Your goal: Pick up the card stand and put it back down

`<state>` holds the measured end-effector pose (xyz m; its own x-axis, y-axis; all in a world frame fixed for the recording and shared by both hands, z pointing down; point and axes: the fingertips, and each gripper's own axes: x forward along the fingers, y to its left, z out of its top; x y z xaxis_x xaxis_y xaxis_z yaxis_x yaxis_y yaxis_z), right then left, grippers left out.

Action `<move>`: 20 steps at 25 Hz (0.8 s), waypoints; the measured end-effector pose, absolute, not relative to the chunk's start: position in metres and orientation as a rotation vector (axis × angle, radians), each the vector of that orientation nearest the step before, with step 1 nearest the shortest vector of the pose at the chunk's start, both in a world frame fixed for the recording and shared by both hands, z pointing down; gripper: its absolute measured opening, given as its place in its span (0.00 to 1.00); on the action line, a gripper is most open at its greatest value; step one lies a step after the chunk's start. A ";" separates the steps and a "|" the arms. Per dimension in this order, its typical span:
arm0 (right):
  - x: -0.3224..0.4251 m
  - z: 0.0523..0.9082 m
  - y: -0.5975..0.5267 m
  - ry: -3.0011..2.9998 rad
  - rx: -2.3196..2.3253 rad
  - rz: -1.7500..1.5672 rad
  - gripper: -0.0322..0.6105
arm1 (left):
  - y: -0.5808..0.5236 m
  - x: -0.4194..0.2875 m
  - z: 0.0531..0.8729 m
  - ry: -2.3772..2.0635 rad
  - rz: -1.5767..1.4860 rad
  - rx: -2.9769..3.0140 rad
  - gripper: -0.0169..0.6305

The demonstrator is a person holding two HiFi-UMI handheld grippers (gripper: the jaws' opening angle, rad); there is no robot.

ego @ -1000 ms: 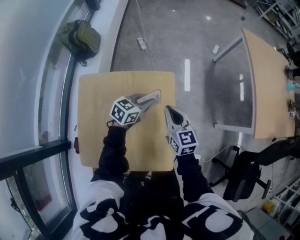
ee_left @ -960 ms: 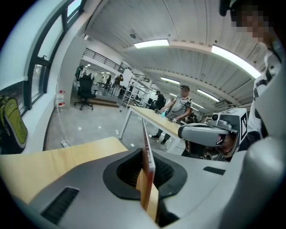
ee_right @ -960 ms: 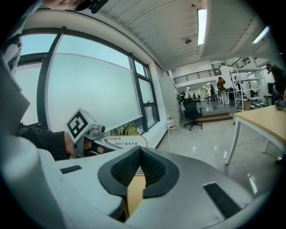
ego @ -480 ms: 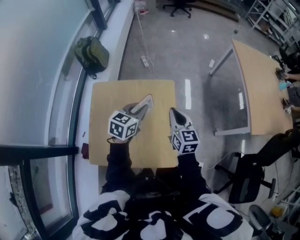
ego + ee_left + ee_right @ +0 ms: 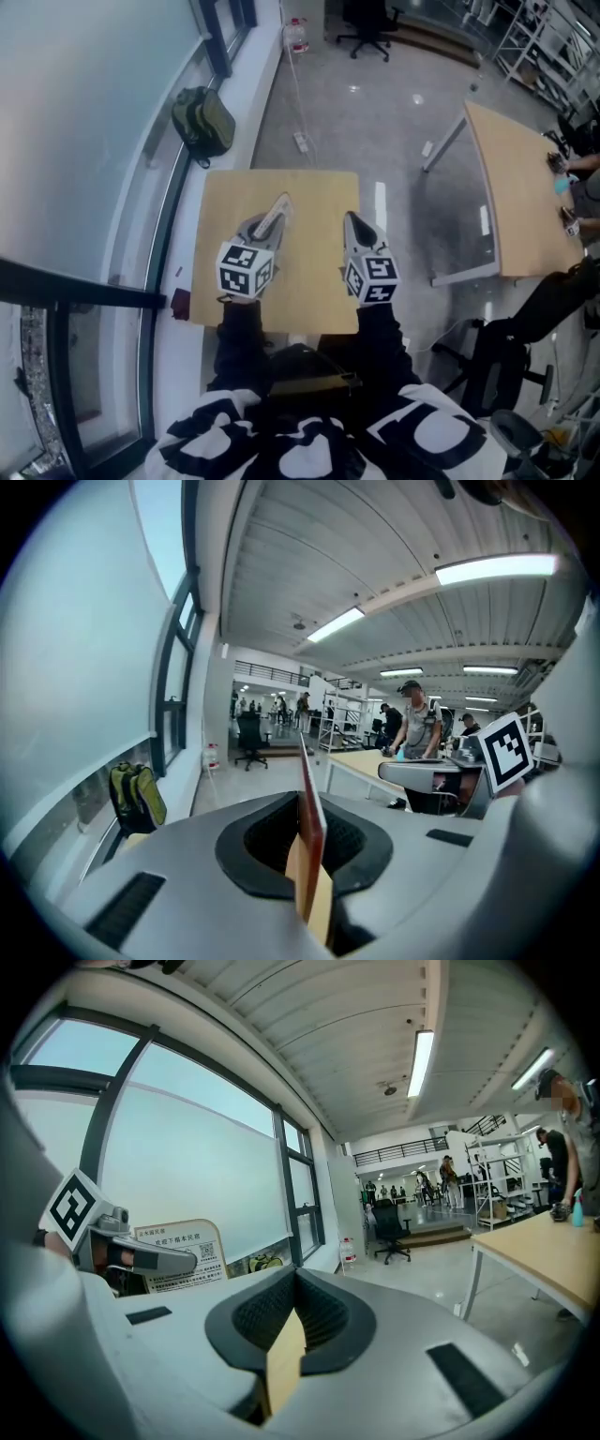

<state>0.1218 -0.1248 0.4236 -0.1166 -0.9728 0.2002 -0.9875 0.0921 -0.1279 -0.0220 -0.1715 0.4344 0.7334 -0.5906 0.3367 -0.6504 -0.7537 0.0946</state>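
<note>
Evidently the pick-up is done; putting the card stand back down comes next.
Left gripper (image 5: 269,221) is clamped on the card stand (image 5: 180,1252), clear above the desk's (image 5: 319,192) left half; right gripper (image 5: 354,225) is closed and empty. Next, I'd judge: lower it squarely onto its base, then release. Its face carries Chinese print and a QR code, too small to read.

We see a small square table of light wood (image 5: 309,202) standing on a grey glossy floor (image 5: 403,122). A white power strip (image 5: 302,142) lies on that floor with its cable. To the right stands a larger light wooden table on white metal legs (image 5: 511,187). An olive-green backpack (image 5: 208,122) rests on the white strip by the window.
</note>
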 end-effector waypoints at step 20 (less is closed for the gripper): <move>0.063 0.379 -0.112 -2.335 2.033 0.233 0.07 | -0.164 -0.063 0.379 -1.391 0.098 2.783 0.06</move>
